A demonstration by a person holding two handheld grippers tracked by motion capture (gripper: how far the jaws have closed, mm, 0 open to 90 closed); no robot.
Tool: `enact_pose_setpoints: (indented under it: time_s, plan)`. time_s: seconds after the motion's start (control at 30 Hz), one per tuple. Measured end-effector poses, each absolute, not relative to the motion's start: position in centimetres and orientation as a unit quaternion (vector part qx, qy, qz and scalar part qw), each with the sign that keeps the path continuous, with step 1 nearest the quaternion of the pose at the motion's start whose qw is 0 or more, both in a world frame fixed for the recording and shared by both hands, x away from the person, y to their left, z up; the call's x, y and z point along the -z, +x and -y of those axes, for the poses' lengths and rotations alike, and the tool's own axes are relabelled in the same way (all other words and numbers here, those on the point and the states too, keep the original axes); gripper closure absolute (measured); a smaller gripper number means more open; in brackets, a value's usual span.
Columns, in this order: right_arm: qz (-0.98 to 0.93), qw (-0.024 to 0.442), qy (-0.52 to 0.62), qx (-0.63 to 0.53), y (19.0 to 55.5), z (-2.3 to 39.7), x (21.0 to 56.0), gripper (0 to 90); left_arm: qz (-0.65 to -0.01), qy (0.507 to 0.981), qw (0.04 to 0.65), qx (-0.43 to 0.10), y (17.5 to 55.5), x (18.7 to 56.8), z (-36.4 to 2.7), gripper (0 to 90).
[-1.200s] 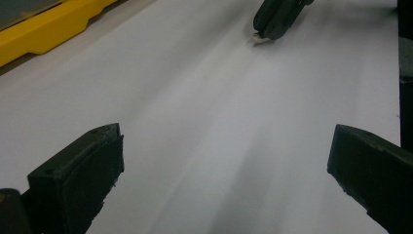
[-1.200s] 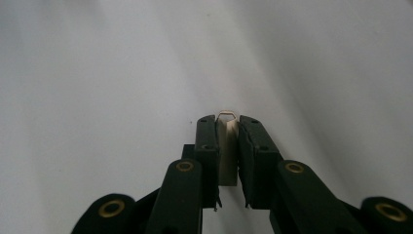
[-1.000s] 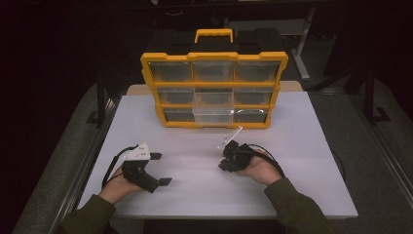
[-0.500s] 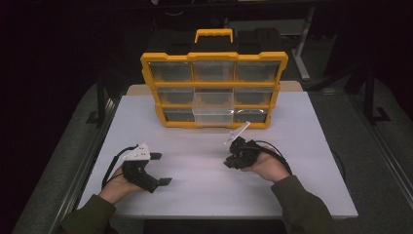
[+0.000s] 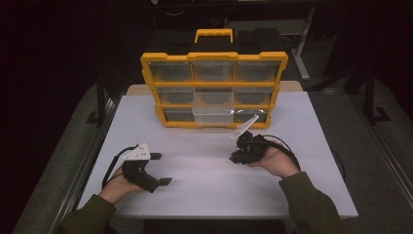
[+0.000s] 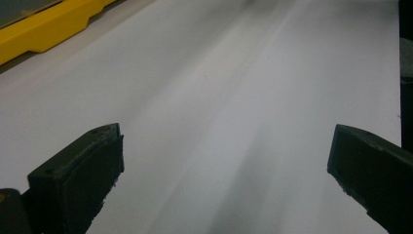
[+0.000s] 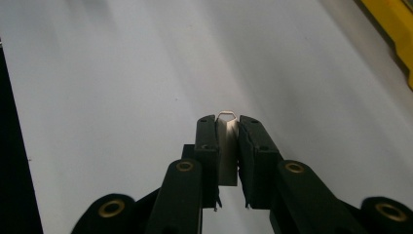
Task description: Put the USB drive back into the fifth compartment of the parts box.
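a: clear plastic strip (image 7: 227, 146) — where does it sit?

b: it sits between the two black jaws of the right tool (image 7: 227, 122), clamped flat on both faces, with its rounded tip poking just past the jaw ends. from the high view the same strip (image 5: 245, 126) slants up toward one o'clock from the right tool (image 5: 242, 146), its far end just in front of the yellow organiser (image 5: 214, 58).

a: and where is that tool on the surface?

b: right of centre on the white surface (image 5: 209, 170), at about four o'clock from the organiser's open middle drawer (image 5: 213, 114). the hand (image 5: 272, 161) holds it a little above the surface.

a: the left tool?

b: the left tool (image 5: 158, 169) is at about eight o'clock from the middle of the surface, low and pointing toward three o'clock. in its own view its jaws stand wide apart with bare surface (image 6: 219, 97) between them, gripping nothing. a yellow edge of the organiser (image 6: 48, 29) shows at ten o'clock there.

a: the organiser itself?

b: upright at twelve o'clock, handle on top, three rows of clear drawers, the middle one of the bottom row pulled forward.
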State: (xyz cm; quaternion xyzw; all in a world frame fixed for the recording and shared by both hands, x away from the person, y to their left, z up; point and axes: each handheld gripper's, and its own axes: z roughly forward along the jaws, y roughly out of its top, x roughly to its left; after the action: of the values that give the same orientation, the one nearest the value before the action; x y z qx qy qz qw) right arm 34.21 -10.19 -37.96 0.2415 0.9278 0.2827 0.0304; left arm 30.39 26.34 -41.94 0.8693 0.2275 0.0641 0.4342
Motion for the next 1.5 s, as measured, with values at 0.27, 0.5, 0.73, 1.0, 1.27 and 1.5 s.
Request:
enact_pose_setpoints:
  time_s: [0.27,0.5,0.73,1.0,1.27,1.5]
  plan:
    - [-0.926,0.032,0.242,-0.287,34.4,10.9,36.9,77.8,-0.227,0.87,0.434,-0.063,30.4,42.0,-26.3,0.0]
    - [-0.926,0.031,0.241,-0.289,34.7,11.2,35.6,77.8,-0.227,0.87,0.433,-0.064,30.4,42.0,-26.4,0.0]
    - [-0.926,0.031,0.239,-0.292,35.1,11.6,34.1,77.8,-0.227,0.869,0.434,-0.063,30.4,41.9,-26.3,0.0]
    - [-0.925,0.027,0.241,-0.293,35.5,11.9,32.9,77.8,-0.227,0.869,0.435,-0.064,30.4,41.9,-26.4,0.0]
    - [-0.925,0.032,0.241,-0.293,35.8,12.2,31.9,77.8,-0.227,0.869,0.434,-0.064,30.4,41.9,-26.4,0.0]
    - [-0.924,0.037,0.243,-0.294,36.1,12.6,30.9,77.8,-0.229,0.869,0.434,-0.063,30.5,42.0,-26.4,0.0]
